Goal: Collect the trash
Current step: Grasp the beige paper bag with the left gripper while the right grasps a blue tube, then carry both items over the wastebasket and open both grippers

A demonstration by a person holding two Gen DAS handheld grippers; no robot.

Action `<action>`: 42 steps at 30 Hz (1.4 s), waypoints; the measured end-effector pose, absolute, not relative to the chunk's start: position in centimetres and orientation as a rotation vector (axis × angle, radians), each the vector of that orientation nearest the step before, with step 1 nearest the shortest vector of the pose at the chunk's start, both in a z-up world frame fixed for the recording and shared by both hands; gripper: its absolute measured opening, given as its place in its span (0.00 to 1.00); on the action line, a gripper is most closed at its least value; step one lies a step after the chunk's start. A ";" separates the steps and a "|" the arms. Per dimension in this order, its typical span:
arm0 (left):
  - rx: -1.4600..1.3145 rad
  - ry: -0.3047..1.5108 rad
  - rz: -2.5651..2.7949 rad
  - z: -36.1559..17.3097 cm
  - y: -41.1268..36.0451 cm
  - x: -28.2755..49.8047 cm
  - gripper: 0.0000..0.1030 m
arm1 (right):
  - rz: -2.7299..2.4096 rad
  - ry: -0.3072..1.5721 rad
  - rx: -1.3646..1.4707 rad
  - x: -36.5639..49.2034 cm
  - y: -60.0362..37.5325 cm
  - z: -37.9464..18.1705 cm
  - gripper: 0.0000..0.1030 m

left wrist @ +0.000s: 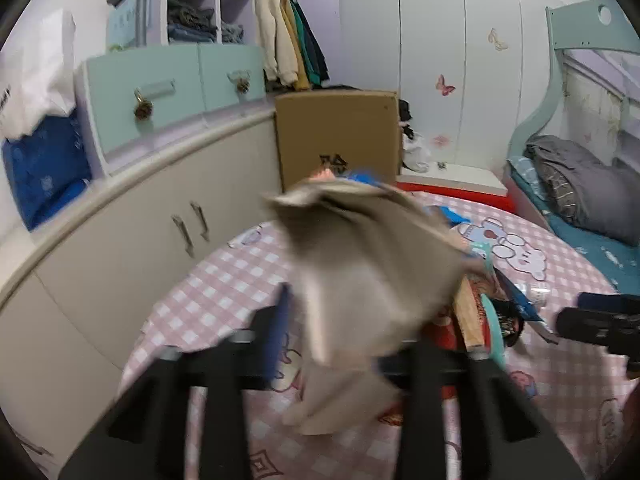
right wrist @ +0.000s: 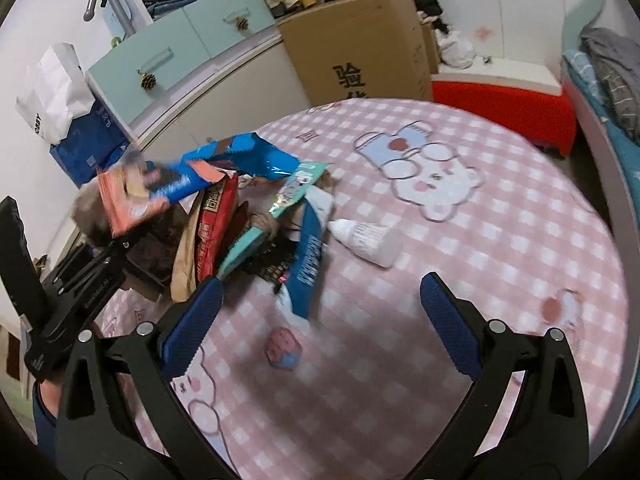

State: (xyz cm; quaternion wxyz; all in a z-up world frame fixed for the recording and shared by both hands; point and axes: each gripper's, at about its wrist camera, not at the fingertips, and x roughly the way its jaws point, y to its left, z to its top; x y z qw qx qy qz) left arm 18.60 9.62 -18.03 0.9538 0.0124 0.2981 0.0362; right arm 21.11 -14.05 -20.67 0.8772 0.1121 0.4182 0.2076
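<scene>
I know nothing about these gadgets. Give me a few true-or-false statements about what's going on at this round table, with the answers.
1. The right gripper is clamped on a bottle. False: its jaws stand wide apart with nothing between them.
2. A white bottle lies on its side on the tablecloth. True.
3. The tablecloth is plain green. False: it is pink-and-white checked with cartoon bears.
4. The left gripper has a piece of crumpled brown paper between its fingers. True.
5. A cardboard box stands behind the table. True.
6. The wrappers are spread evenly over the table. False: they sit piled together on one side, near the left gripper.
</scene>
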 end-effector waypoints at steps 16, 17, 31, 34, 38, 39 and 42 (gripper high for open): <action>-0.071 0.568 0.029 -16.6 11.9 13.7 0.08 | 0.519 0.889 0.336 19.8 -14.5 -21.2 0.13; -0.077 0.564 0.028 -16.4 11.9 13.3 0.08 | 0.523 0.881 0.352 19.3 -15.0 -21.0 0.13; -0.106 0.443 -0.123 -9.8 7.2 8.4 0.08 | 0.549 0.729 0.476 14.4 -21.9 -16.6 0.13; -0.102 0.441 -0.203 -9.0 4.1 8.7 0.08 | 0.519 0.691 0.497 13.3 -24.4 -15.8 0.13; -0.090 0.461 -0.337 -8.6 -1.4 9.6 0.08 | 0.452 0.644 0.525 11.7 -28.9 -15.2 0.13; -0.087 0.471 -0.382 -8.6 -3.3 9.9 0.08 | 0.426 0.632 0.537 11.2 -30.5 -15.2 0.13; -0.066 0.507 -0.480 -9.0 -8.2 10.5 0.08 | 0.346 0.606 0.571 9.7 -34.8 -15.5 0.13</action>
